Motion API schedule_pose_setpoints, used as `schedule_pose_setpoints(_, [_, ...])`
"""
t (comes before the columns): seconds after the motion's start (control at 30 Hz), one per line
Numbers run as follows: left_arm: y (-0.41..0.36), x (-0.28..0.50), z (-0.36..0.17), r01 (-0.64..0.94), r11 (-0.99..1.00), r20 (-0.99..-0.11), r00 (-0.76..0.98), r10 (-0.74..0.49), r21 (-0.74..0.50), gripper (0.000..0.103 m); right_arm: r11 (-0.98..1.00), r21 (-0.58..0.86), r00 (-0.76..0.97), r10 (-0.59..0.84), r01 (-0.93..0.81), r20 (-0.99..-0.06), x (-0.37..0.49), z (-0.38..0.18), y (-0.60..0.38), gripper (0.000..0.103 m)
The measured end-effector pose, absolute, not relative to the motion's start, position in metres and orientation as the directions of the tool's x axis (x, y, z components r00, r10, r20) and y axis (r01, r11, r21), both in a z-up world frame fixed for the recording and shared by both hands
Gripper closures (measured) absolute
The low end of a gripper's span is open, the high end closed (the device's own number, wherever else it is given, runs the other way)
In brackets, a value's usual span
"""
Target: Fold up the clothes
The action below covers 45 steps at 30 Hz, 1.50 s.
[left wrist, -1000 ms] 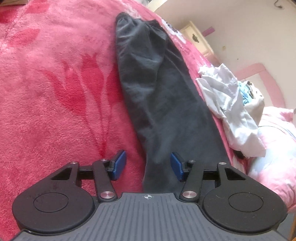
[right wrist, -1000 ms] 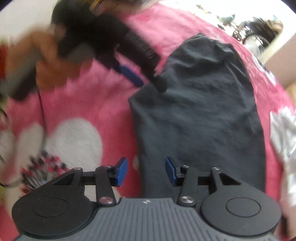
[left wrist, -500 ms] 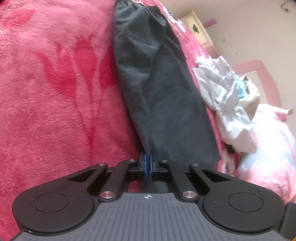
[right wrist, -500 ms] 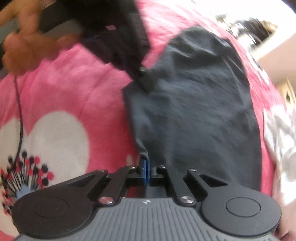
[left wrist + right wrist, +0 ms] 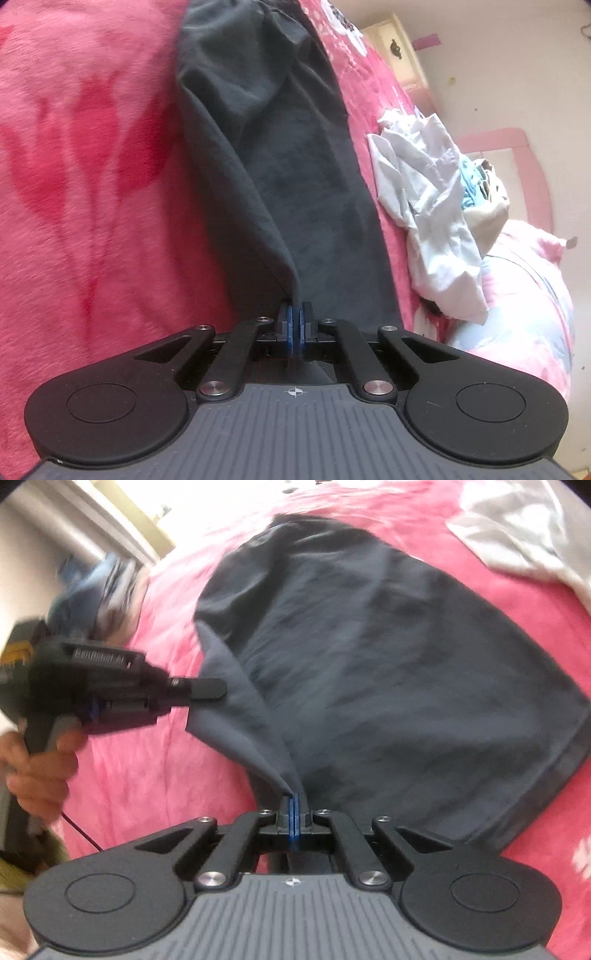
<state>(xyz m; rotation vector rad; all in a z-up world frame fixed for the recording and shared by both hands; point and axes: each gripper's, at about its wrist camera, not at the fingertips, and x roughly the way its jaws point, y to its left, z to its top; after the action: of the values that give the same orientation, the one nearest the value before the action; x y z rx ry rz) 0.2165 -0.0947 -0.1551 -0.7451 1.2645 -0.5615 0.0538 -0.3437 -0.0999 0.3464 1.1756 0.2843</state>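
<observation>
Both grippers clamped on dark grey garment
Left gripper (image 5: 295, 314) and right gripper (image 5: 293, 805): jaws fully closed, each pinching a raised fold of the dark grey garment (image 5: 388, 657) above the pink blanket (image 5: 92, 184)

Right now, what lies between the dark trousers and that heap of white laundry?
Only a bare strip of the pink blanket separates the dark trousers from the white laundry; the left wrist view shows it clearly.
</observation>
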Motion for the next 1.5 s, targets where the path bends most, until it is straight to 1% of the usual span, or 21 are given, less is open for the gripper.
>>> schedule_pose_setpoints(0.17, [-0.107, 0.224, -0.157, -0.034, 0.658, -0.649, 0.215, -0.730, -0.752, 0.102, 0.888, 0.460, 0.370, 0.423, 0.012, -0.827, 0.058, -0.107, -0.364, 0.102])
schedule_pose_setpoints(0.33, [-0.113, 0.231, -0.164, -0.062, 0.646, -0.642, 0.210, -0.737, -0.761, 0.101, 0.871, 0.487, 0.390, 0.428, 0.062, -0.815, 0.066, -0.117, -0.379, 0.102])
schedule_pose_setpoints(0.47, [-0.115, 0.237, -0.173, -0.104, 0.625, -0.632, 0.197, -0.749, -0.773, 0.099, 0.854, 0.510, 0.393, 0.436, 0.102, -0.809, 0.071, -0.127, -0.391, 0.102])
schedule_pose_setpoints(0.5, [-0.116, 0.239, -0.176, -0.120, 0.616, -0.627, 0.191, -0.755, -0.779, 0.093, 0.848, 0.518, 0.393, 0.441, 0.113, -0.807, 0.073, -0.130, -0.394, 0.102])
schedule_pose_setpoints(0.53, [-0.116, 0.241, -0.179, -0.132, 0.606, -0.620, 0.185, -0.762, -0.784, 0.084, 0.841, 0.527, 0.392, 0.446, 0.123, -0.804, 0.075, -0.133, -0.398, 0.102])
schedule_pose_setpoints(0.6, [-0.115, 0.243, -0.183, -0.149, 0.582, -0.600, 0.194, -0.776, -0.800, 0.075, 0.827, 0.543, 0.392, 0.456, 0.144, -0.799, 0.078, -0.138, -0.404, 0.102])
schedule_pose_setpoints(0.67, [-0.115, 0.243, -0.184, -0.153, 0.565, -0.586, 0.210, -0.783, -0.811, 0.072, 0.803, 0.569, 0.386, 0.475, 0.178, -0.791, 0.081, -0.145, -0.411, 0.100])
schedule_pose_setpoints(0.7, [-0.116, 0.243, -0.185, -0.151, 0.558, -0.578, 0.216, -0.787, -0.816, 0.068, 0.786, 0.586, 0.388, 0.487, 0.196, -0.783, 0.081, -0.148, -0.415, 0.100])
schedule_pose_setpoints(0.73, [-0.116, 0.244, -0.185, -0.149, 0.552, -0.572, 0.221, -0.790, -0.821, 0.065, 0.770, 0.602, 0.393, 0.497, 0.210, -0.773, 0.081, -0.149, -0.419, 0.099])
schedule_pose_setpoints(0.8, [-0.116, 0.244, -0.187, -0.143, 0.547, -0.565, 0.228, -0.793, -0.825, 0.064, 0.761, 0.611, 0.416, 0.493, 0.218, -0.764, 0.078, -0.145, -0.425, 0.092])
schedule_pose_setpoints(0.83, [-0.116, 0.244, -0.187, -0.142, 0.548, -0.566, 0.228, -0.792, -0.825, 0.063, 0.767, 0.605, 0.430, 0.482, 0.213, -0.763, 0.076, -0.140, -0.426, 0.083])
schedule_pose_setpoints(0.87, [-0.116, 0.244, -0.188, -0.143, 0.548, -0.566, 0.228, -0.792, -0.824, 0.063, 0.780, 0.593, 0.443, 0.467, 0.203, -0.766, 0.075, -0.134, -0.427, 0.078])
schedule_pose_setpoints(0.97, [-0.115, 0.244, -0.192, -0.151, 0.546, -0.567, 0.232, -0.791, -0.824, 0.062, 0.824, 0.544, 0.491, 0.413, 0.156, -0.767, 0.069, -0.110, -0.426, 0.078])
schedule_pose_setpoints(1.03, [-0.116, 0.245, -0.194, -0.150, 0.546, -0.567, 0.237, -0.789, -0.824, 0.061, 0.841, 0.531, 0.518, 0.411, 0.101, -0.750, 0.066, -0.094, -0.419, 0.078])
schedule_pose_setpoints(1.13, [-0.117, 0.245, -0.194, -0.147, 0.540, -0.559, 0.254, -0.789, -0.829, 0.059, 0.844, 0.536, 0.502, 0.467, -0.008, -0.728, 0.071, -0.080, -0.396, 0.078])
schedule_pose_setpoints(1.23, [-0.115, 0.244, -0.193, -0.140, 0.520, -0.538, 0.274, -0.797, -0.843, 0.057, 0.835, 0.545, 0.455, 0.516, -0.077, -0.726, 0.085, -0.086, -0.372, 0.079])
schedule_pose_setpoints(1.33, [-0.111, 0.242, -0.188, -0.111, 0.504, -0.512, 0.291, -0.808, -0.857, 0.055, 0.846, 0.528, 0.414, 0.507, -0.071, -0.756, 0.107, -0.108, -0.358, 0.079])
schedule_pose_setpoints(1.4, [-0.109, 0.239, -0.185, -0.079, 0.490, -0.490, 0.294, -0.820, -0.868, 0.055, 0.852, 0.524, 0.405, 0.483, -0.011, -0.776, 0.121, -0.126, -0.364, 0.079])
schedule_pose_setpoints(1.43, [-0.109, 0.239, -0.186, -0.072, 0.493, -0.491, 0.293, -0.821, -0.867, 0.055, 0.853, 0.522, 0.403, 0.469, 0.027, -0.786, 0.127, -0.135, -0.369, 0.081])
schedule_pose_setpoints(1.47, [-0.109, 0.239, -0.187, -0.073, 0.499, -0.498, 0.290, -0.818, -0.863, 0.055, 0.845, 0.530, 0.402, 0.463, 0.067, -0.790, 0.132, -0.142, -0.376, 0.088])
schedule_pose_setpoints(1.5, [-0.109, 0.240, -0.189, -0.074, 0.506, -0.505, 0.287, -0.814, -0.859, 0.055, 0.841, 0.534, 0.408, 0.460, 0.084, -0.788, 0.132, -0.141, -0.380, 0.088])
